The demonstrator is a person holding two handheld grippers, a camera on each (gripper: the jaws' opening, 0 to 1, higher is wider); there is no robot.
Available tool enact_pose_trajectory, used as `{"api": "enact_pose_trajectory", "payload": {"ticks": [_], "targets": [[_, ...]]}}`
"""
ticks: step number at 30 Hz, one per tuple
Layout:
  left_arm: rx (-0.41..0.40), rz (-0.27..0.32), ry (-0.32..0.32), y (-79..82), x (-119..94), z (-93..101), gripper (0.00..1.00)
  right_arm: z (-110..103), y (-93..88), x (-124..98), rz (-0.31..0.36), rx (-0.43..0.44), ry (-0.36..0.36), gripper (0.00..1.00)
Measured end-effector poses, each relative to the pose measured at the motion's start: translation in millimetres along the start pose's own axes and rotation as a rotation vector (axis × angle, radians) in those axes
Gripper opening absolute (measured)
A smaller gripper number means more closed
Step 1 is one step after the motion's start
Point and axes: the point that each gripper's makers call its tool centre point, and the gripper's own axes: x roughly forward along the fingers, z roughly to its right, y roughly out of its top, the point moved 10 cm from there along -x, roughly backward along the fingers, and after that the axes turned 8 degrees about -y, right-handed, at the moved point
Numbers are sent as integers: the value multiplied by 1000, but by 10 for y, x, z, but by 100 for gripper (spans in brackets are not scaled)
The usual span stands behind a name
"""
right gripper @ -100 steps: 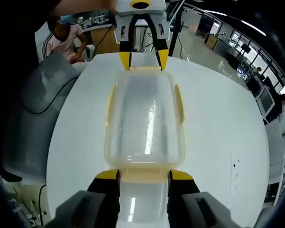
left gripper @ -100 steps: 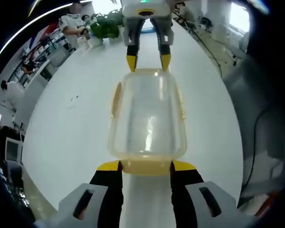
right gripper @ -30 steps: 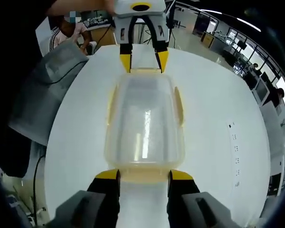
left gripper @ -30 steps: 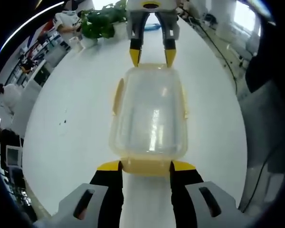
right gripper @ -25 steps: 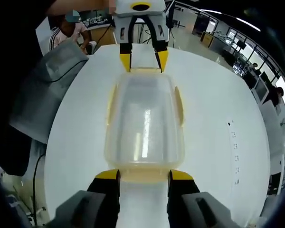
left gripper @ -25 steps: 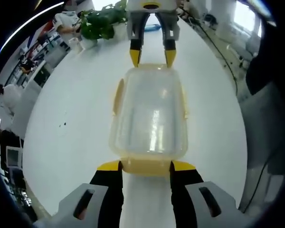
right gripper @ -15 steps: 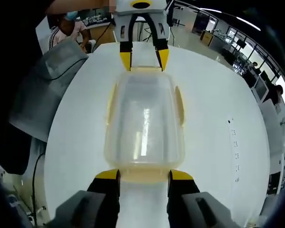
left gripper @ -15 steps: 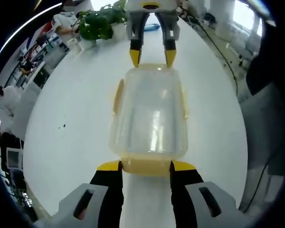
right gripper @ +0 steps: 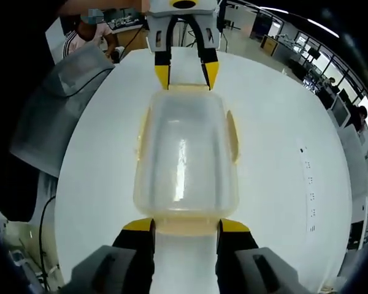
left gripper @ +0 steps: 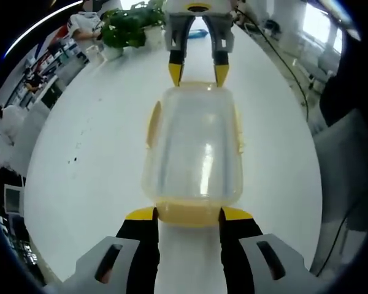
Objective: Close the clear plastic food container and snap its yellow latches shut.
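Observation:
A clear plastic container (left gripper: 193, 144) with its lid on stretches between my two grippers over the white table. In the left gripper view my left gripper (left gripper: 188, 213) is shut on the yellow end latch (left gripper: 188, 214) nearest the camera. My right gripper (left gripper: 196, 73) grips the far end. In the right gripper view, my right gripper (right gripper: 186, 225) is shut on the near yellow latch (right gripper: 186, 225), with the left gripper (right gripper: 184, 75) at the far end of the container (right gripper: 185, 156). Yellow side latches (left gripper: 152, 125) (right gripper: 233, 136) stick out from both long sides.
The round white table (left gripper: 86, 153) has free room on both sides of the container. A grey chair (right gripper: 55, 104) stands close to the table's edge. A potted plant (left gripper: 126, 27) sits at the far end. A person (right gripper: 89, 30) stands beyond the table.
Both grippers keep the same hold on the container's ends. The views have shifted slightly, so the table and background slid a little around the container.

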Motion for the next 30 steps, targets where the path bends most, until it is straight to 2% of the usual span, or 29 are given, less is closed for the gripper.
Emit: {"api": "enact_pose_trajectory", "payload": {"ticks": [19, 27, 29, 30], "targets": [[7, 23, -10, -43, 59, -61, 36, 13, -29, 37, 13, 20, 11, 37], [10, 65, -47, -93, 70, -83, 36, 3, -48, 29, 35, 12, 3, 38], [13, 79, -59, -116, 70, -82, 37, 6, -57, 22, 49, 4, -5, 40], [-10, 96, -65, -143, 71, -92, 37, 8, -65, 25, 57, 10, -10, 46]]}}
